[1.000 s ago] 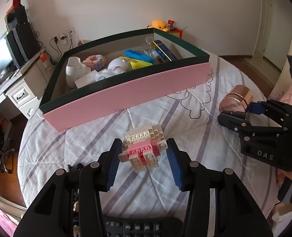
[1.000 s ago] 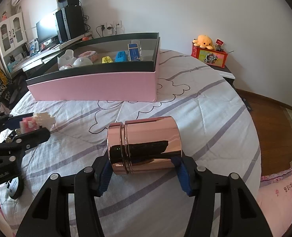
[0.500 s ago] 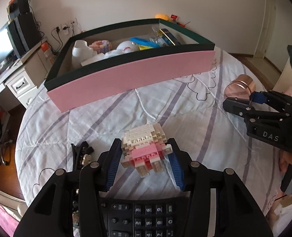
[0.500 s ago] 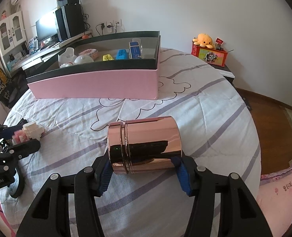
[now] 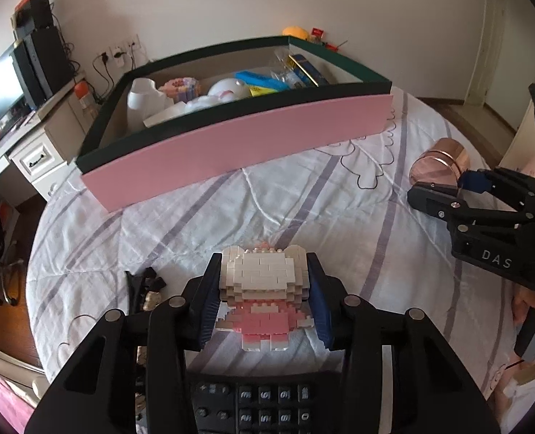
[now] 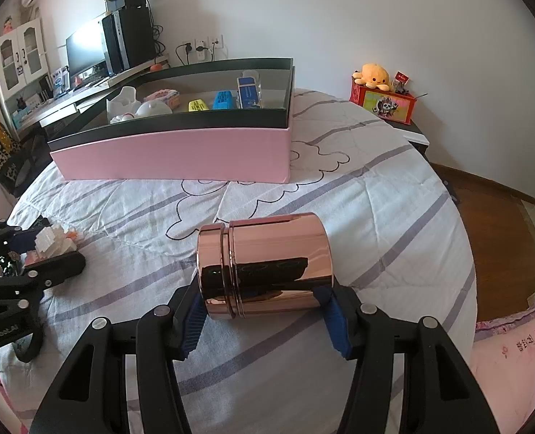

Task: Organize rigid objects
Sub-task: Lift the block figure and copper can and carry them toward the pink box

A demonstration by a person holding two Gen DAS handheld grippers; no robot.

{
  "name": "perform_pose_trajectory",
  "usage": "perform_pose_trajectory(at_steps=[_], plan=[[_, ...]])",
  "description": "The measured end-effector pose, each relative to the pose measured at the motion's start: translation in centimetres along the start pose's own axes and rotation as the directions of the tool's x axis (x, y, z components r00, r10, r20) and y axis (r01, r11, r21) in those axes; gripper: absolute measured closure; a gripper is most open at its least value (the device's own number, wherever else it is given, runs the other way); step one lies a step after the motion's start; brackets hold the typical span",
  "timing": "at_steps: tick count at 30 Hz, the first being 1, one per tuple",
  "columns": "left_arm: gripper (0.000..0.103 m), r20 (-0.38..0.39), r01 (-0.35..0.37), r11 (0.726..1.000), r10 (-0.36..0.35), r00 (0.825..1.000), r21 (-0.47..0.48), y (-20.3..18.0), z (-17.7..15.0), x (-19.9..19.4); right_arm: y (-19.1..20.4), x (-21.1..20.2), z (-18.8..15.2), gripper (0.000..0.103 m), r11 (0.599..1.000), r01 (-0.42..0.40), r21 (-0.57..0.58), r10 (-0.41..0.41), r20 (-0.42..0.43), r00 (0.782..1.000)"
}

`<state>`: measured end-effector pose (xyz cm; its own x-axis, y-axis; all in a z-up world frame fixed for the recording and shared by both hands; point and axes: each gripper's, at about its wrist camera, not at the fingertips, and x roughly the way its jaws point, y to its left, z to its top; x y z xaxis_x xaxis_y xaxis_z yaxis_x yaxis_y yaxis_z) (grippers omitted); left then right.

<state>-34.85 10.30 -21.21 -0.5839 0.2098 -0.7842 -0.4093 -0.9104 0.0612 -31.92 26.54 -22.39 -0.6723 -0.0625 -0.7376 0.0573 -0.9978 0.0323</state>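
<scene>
My left gripper [image 5: 263,289] is shut on a white and pink brick figure [image 5: 263,278] and holds it just above the bed. The figure also shows in the right wrist view [image 6: 55,240], between the left gripper's fingers. My right gripper [image 6: 265,307] is shut on a rose-gold metal tin [image 6: 263,267] lying on its side; the tin also shows in the left wrist view [image 5: 437,166]. A pink box with a dark green rim [image 5: 238,144] stands further back on the bed and holds several items.
A black calculator [image 5: 260,401] lies under the left gripper. A small black hair clip [image 5: 144,285] lies to its left. The bed has a white quilt with purple stripes [image 6: 376,217]. A desk with monitor [image 6: 86,50] stands at the left, and a red box with an orange plush toy [image 6: 379,97] at the back right.
The left gripper closed on the brick figure and drew back toward the near edge of the bed, tilting the figure. The right gripper kept its hold on the tin and barely moved.
</scene>
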Motion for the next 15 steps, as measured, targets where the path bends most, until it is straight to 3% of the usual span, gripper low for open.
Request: perform_pose_trajectory(at_steps=[7, 15], plan=[[0.059, 0.056, -0.031, 0.999, 0.031, 0.998, -0.016, 1.3, 0.7, -2.5, 0.5, -1.1, 0.1, 0.047, 0.999, -0.047, 0.018, 0.046, 0.008, 0.999], [0.059, 0.109, -0.064, 0.997, 0.069, 0.992, -0.042, 3.3, 2.0, -4.7, 3.3, -4.2, 1.5, 0.048, 0.996, -0.069, -0.06, 0.072, 0.063, 0.995]])
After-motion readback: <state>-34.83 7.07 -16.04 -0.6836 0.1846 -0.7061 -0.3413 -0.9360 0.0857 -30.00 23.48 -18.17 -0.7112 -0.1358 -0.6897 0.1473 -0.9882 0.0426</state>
